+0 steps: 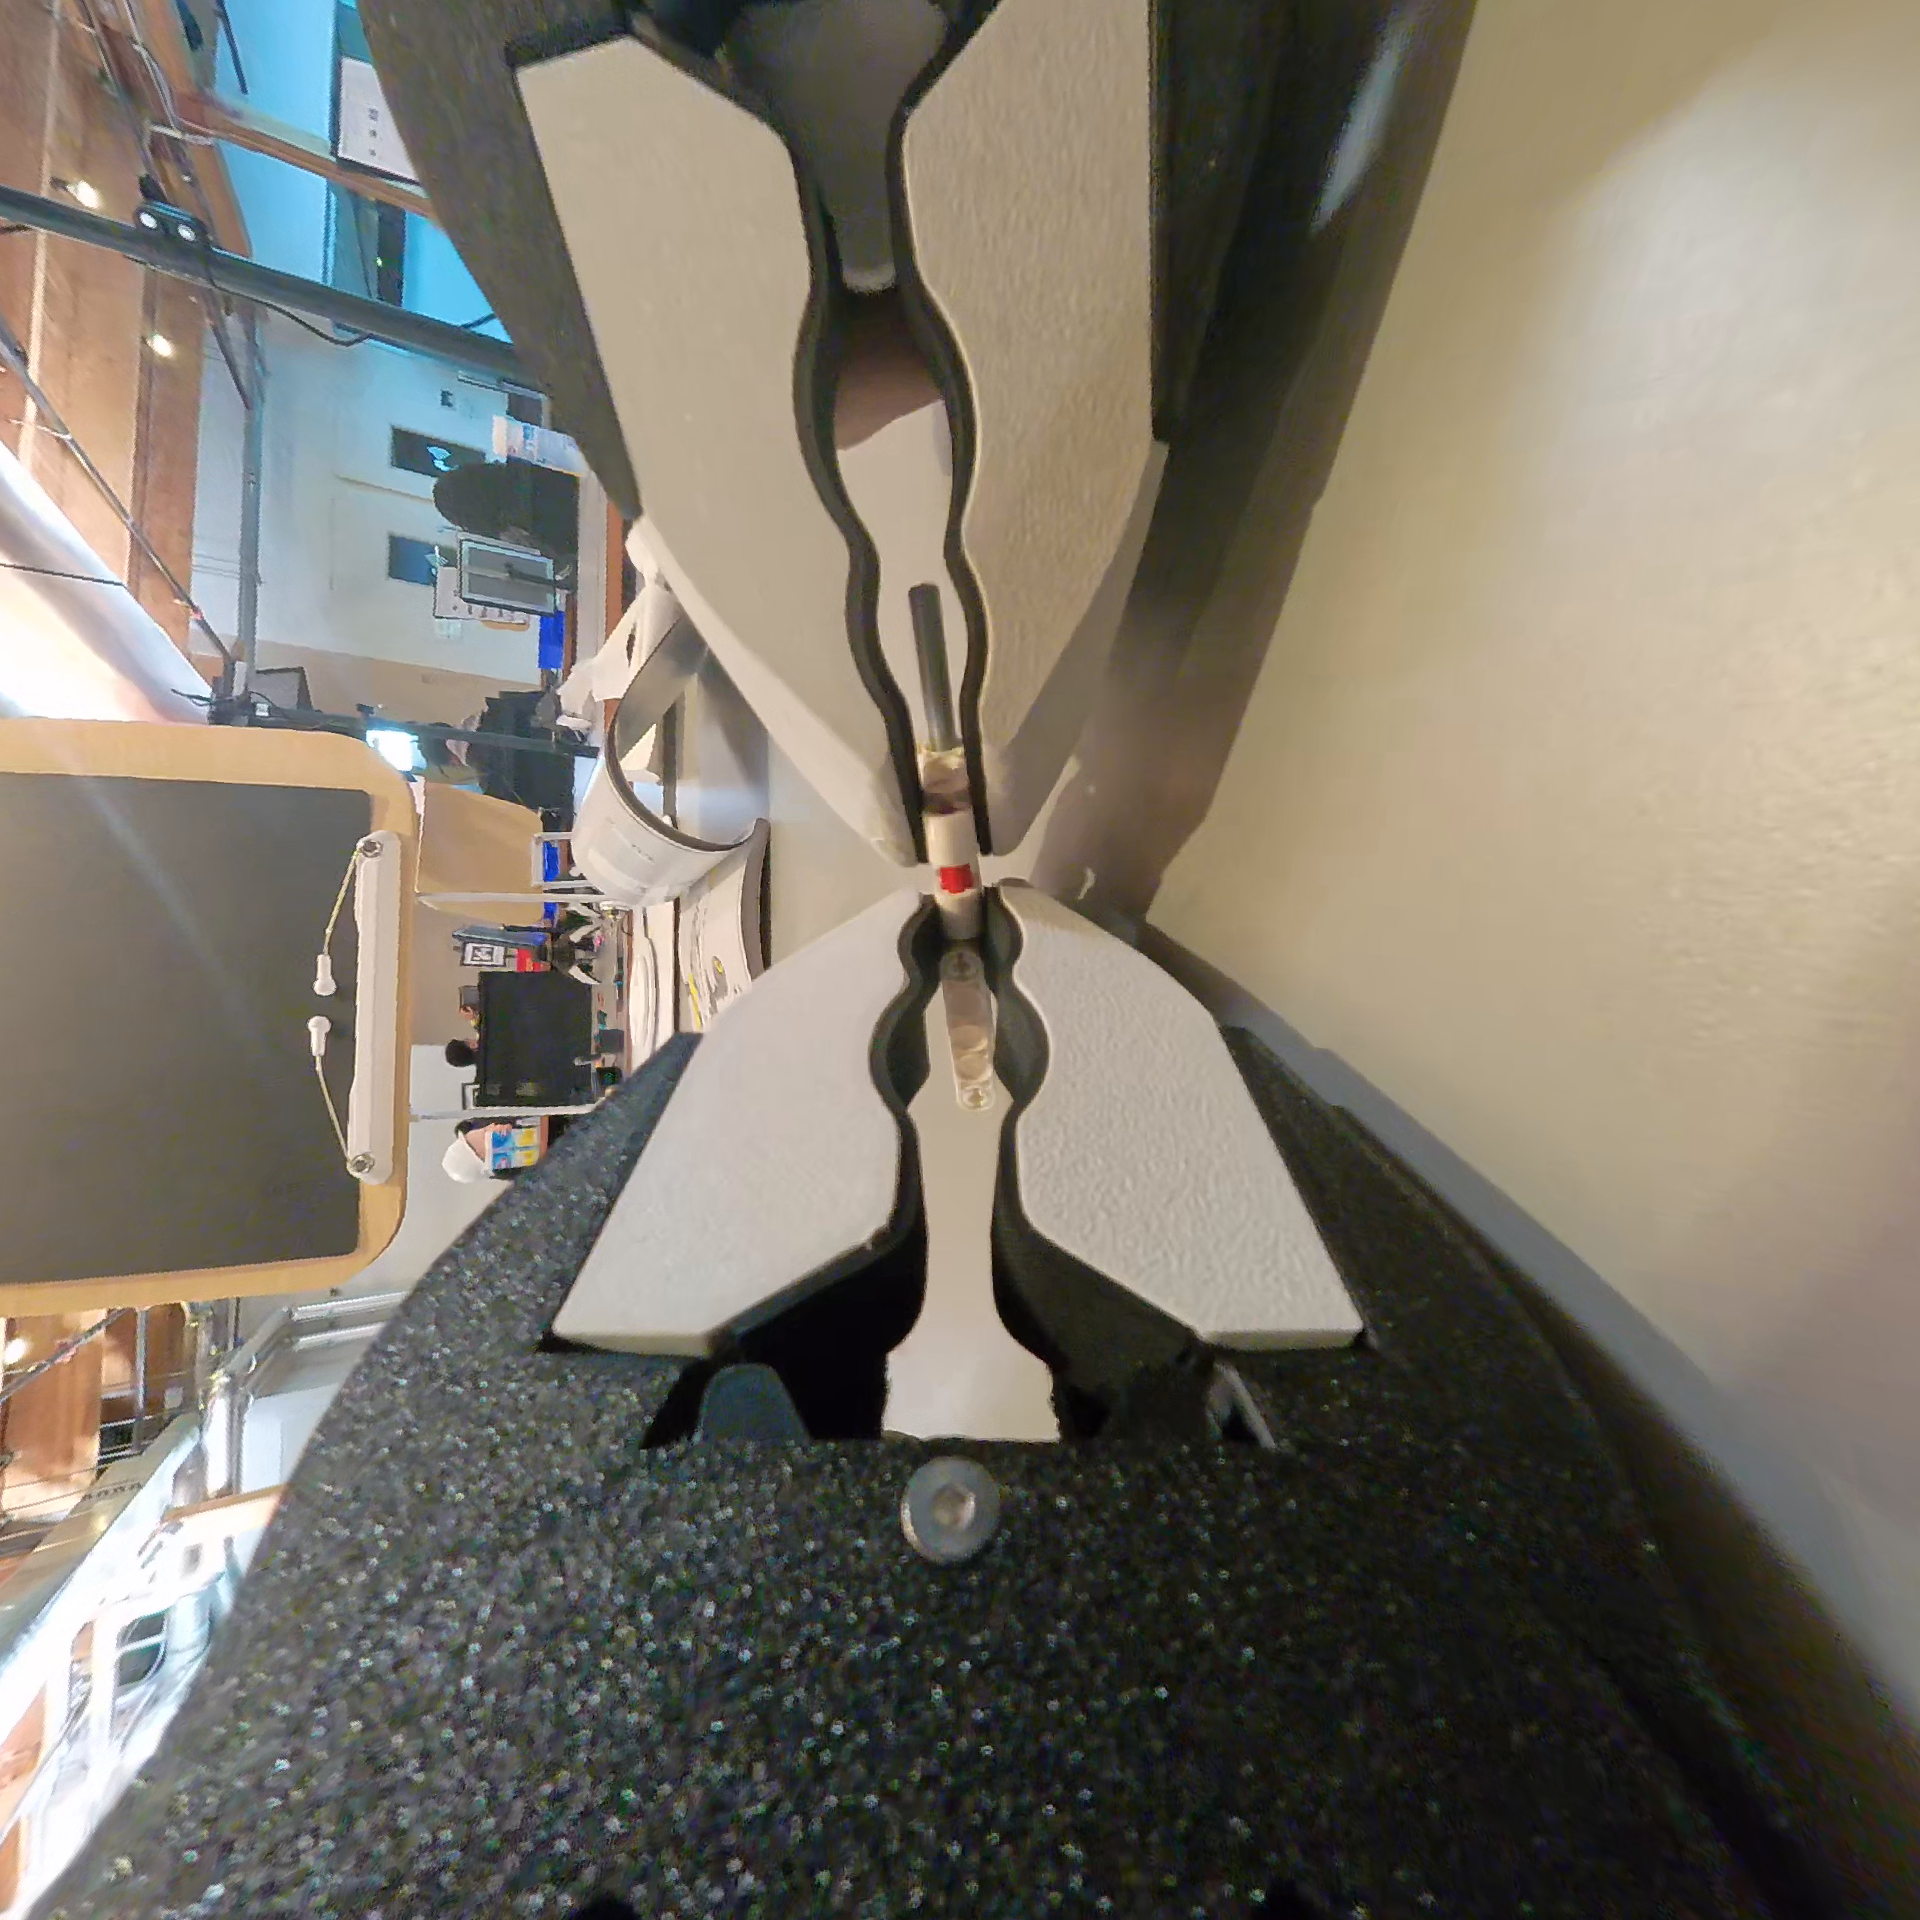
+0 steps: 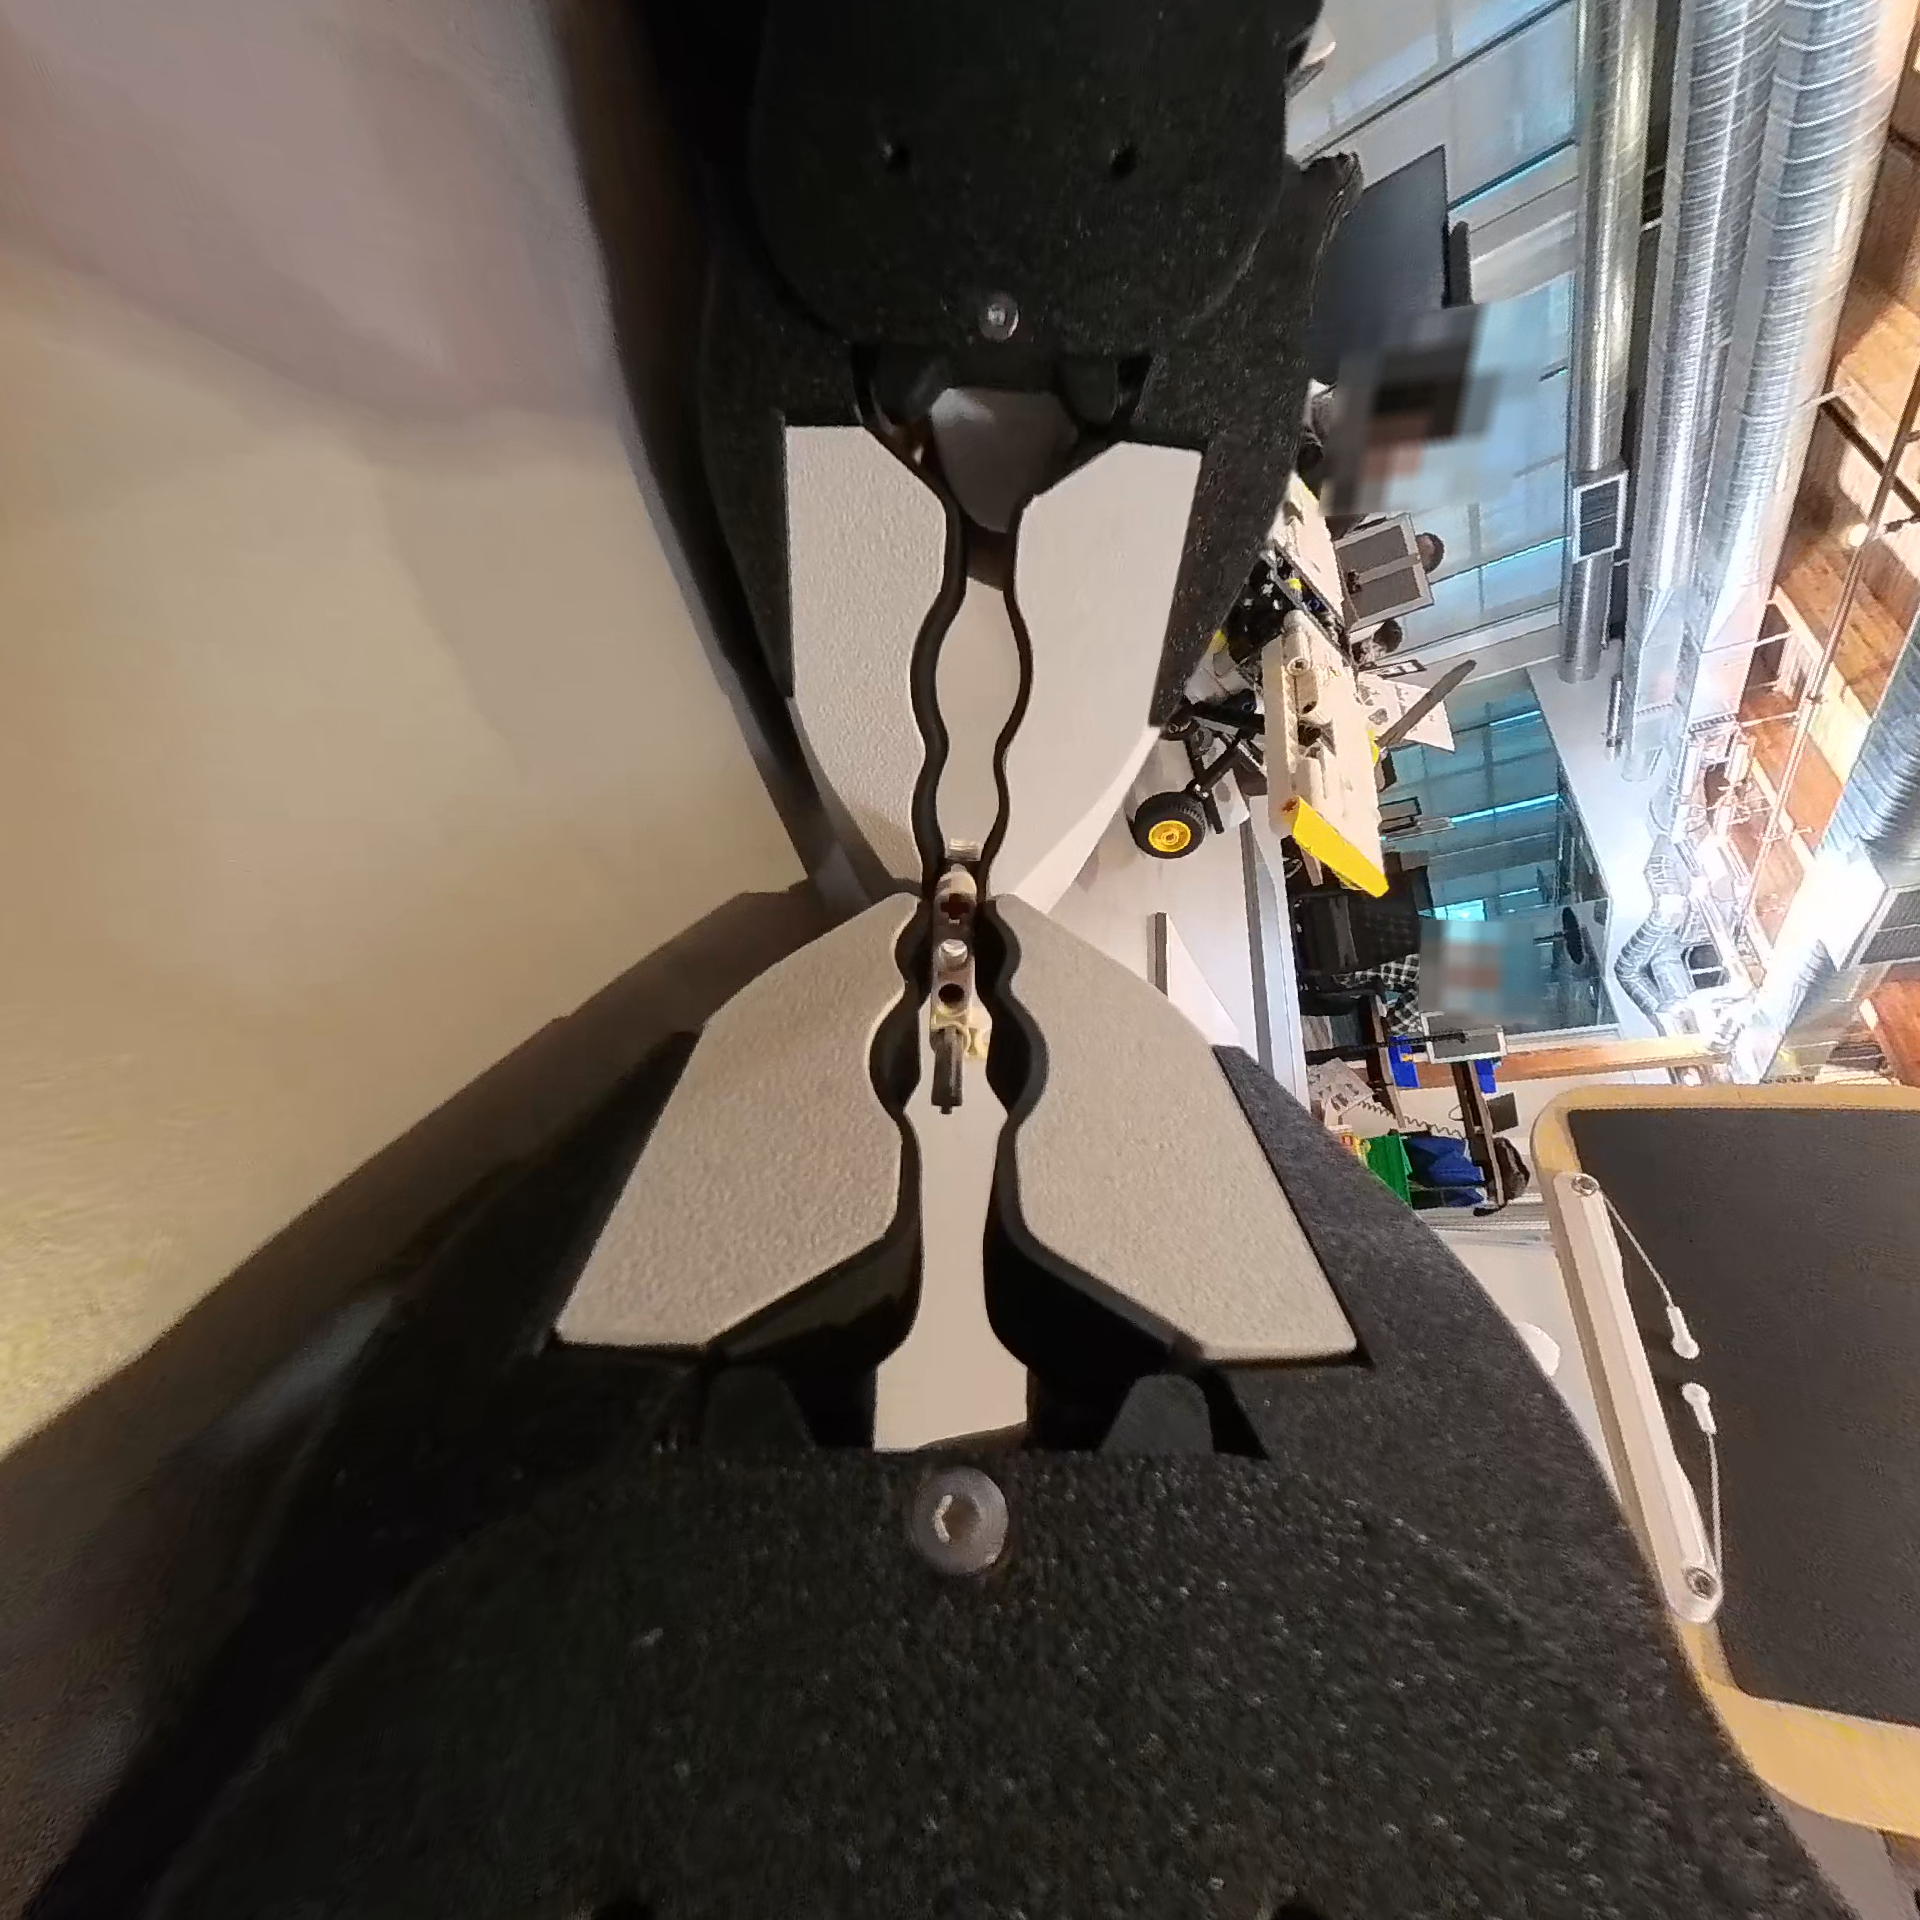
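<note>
My two grippers meet tip to tip; no room between them. A pale wall (image 1: 1610, 727) stands close along one side. The open side holds a wheeled brick model (image 2: 1226, 769) and a white curved band (image 1: 644, 831).

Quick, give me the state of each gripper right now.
Left gripper: closed on one end of a small white building-toy piece.
Right gripper: closed on the other end of the same piece.
</note>
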Action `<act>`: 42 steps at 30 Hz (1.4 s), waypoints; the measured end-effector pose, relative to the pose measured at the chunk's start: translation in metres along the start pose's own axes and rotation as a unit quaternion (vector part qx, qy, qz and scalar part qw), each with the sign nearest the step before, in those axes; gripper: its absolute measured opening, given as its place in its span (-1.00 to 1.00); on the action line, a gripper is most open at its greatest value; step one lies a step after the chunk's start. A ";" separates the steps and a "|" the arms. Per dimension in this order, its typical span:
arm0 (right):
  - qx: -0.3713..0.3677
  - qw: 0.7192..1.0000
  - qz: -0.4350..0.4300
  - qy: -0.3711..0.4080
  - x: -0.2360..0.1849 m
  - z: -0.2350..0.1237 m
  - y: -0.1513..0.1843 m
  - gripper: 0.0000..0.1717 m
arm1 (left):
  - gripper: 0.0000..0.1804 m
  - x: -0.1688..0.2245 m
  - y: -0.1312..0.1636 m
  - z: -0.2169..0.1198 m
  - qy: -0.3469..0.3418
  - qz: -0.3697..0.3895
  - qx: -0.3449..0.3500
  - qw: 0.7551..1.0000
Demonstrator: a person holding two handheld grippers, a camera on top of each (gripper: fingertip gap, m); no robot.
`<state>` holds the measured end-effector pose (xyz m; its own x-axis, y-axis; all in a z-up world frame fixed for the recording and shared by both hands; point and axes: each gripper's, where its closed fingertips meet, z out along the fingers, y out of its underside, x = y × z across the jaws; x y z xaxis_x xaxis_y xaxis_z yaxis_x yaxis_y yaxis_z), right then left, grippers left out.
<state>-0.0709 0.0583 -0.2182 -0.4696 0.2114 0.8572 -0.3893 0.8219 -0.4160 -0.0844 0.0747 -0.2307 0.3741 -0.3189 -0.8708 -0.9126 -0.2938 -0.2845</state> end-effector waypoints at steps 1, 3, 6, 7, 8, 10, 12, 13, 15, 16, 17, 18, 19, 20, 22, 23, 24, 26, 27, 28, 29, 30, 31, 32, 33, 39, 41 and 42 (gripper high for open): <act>0.001 1.000 0.001 -0.001 0.000 -0.001 0.000 -0.91 | -0.90 0.000 0.000 0.000 0.000 0.001 0.002 1.000; 0.003 1.000 0.001 -0.003 0.000 -0.002 0.000 -0.91 | -0.90 0.000 -0.001 0.000 0.001 0.002 0.003 1.000; 0.002 1.000 0.000 -0.003 -0.001 -0.002 0.001 -0.91 | -0.90 0.001 -0.001 0.000 0.003 0.002 0.003 1.000; 0.003 1.000 0.000 -0.004 -0.001 -0.003 0.001 -0.91 | -0.90 0.001 -0.001 0.000 0.004 0.001 0.003 1.000; 0.003 1.000 0.000 -0.004 -0.001 -0.003 0.001 -0.92 | -0.90 0.001 -0.001 0.001 0.005 0.002 0.004 1.000; 0.004 1.000 0.000 -0.004 0.000 -0.003 0.001 -0.92 | -0.90 0.000 -0.002 0.001 0.006 -0.002 0.006 1.000; 0.004 1.000 0.002 -0.005 0.000 -0.004 0.001 -0.92 | -0.90 0.000 -0.002 0.001 0.008 -0.006 0.009 1.000; 0.005 1.000 0.002 -0.005 0.000 -0.004 0.001 -0.92 | -0.90 0.000 -0.002 0.001 0.008 -0.007 0.009 1.000; 0.006 1.000 0.006 -0.005 0.000 -0.004 0.002 -0.91 | -0.90 0.000 -0.001 0.001 0.011 -0.013 0.010 1.000; 0.005 1.000 0.009 -0.005 0.001 -0.003 0.002 -0.91 | -0.90 0.000 -0.001 0.001 0.011 -0.013 0.008 1.000; 0.004 1.000 0.011 -0.005 0.001 -0.002 0.002 -0.91 | -0.91 -0.001 0.000 0.001 0.012 -0.015 0.004 1.000; 0.002 1.000 0.012 -0.004 0.002 -0.001 0.003 -0.91 | -0.91 -0.001 0.000 0.001 0.012 -0.015 0.001 1.000; 0.001 1.000 0.012 -0.004 0.002 -0.001 0.003 -0.91 | -0.91 -0.001 0.001 0.001 0.012 -0.016 0.001 1.000; 0.000 1.000 0.012 -0.003 0.002 -0.001 0.004 -0.91 | -0.91 -0.001 0.001 0.001 0.011 -0.018 0.000 1.000; -0.001 1.000 0.011 -0.001 0.003 -0.001 0.003 -0.91 | -0.91 -0.002 0.000 0.001 0.013 -0.029 0.008 0.999; 0.000 1.000 0.011 0.000 0.003 -0.001 0.003 -0.91 | -0.91 -0.002 0.000 0.001 0.013 -0.035 0.011 0.999; 0.001 1.000 0.011 -0.001 0.003 -0.002 0.003 -0.92 | -0.91 -0.002 -0.001 0.001 0.013 -0.035 0.012 0.999; 0.006 1.000 0.009 -0.002 0.003 -0.003 0.002 -0.92 | -0.91 -0.002 -0.002 0.002 0.014 -0.038 0.017 0.999; 0.006 1.000 0.008 -0.002 0.003 -0.003 0.002 -0.92 | -0.91 -0.002 -0.002 0.002 0.015 -0.042 0.019 0.999; 0.006 1.000 0.007 -0.001 0.004 -0.004 0.002 -0.92 | -0.91 -0.002 -0.002 0.002 0.015 -0.045 0.019 0.999; 0.006 1.000 0.005 0.000 0.004 -0.004 0.002 -0.92 | -0.91 -0.002 -0.002 0.002 0.014 -0.045 0.018 0.999; 0.005 1.000 0.003 0.002 0.004 -0.004 0.002 -0.92 | -0.90 -0.002 -0.002 0.002 0.013 -0.043 0.015 0.999; 0.004 1.000 -0.001 0.003 0.004 -0.004 0.002 -0.91 | -0.90 -0.002 -0.002 0.002 0.011 -0.040 0.013 0.999; 0.002 1.000 -0.006 0.005 0.004 -0.004 0.002 -0.92 | -0.91 -0.002 -0.002 0.002 0.009 -0.037 0.010 0.999; -0.001 1.000 -0.013 0.009 0.004 -0.004 0.002 -0.92 | -0.91 -0.003 -0.002 0.002 0.006 -0.032 0.005 0.999; -0.030 0.998 -0.044 0.026 0.003 -0.003 0.005 -0.92 | -0.90 -0.003 0.000 0.004 -0.009 -0.006 -0.024 1.000; -0.038 0.997 -0.051 0.031 0.003 -0.003 0.005 -0.92 | -0.90 -0.003 0.000 0.004 -0.009 -0.002 -0.028 1.000; -0.042 0.997 -0.056 0.034 0.003 -0.003 0.005 -0.92 | -0.90 -0.003 0.000 0.004 -0.010 0.001 -0.030 0.999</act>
<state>-0.0716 0.0651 -0.2172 -0.3713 0.1492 0.9164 -0.3673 0.8829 -0.2925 -0.0863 0.0794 -0.2295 0.3692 -0.3014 -0.8791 -0.9012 -0.3474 -0.2593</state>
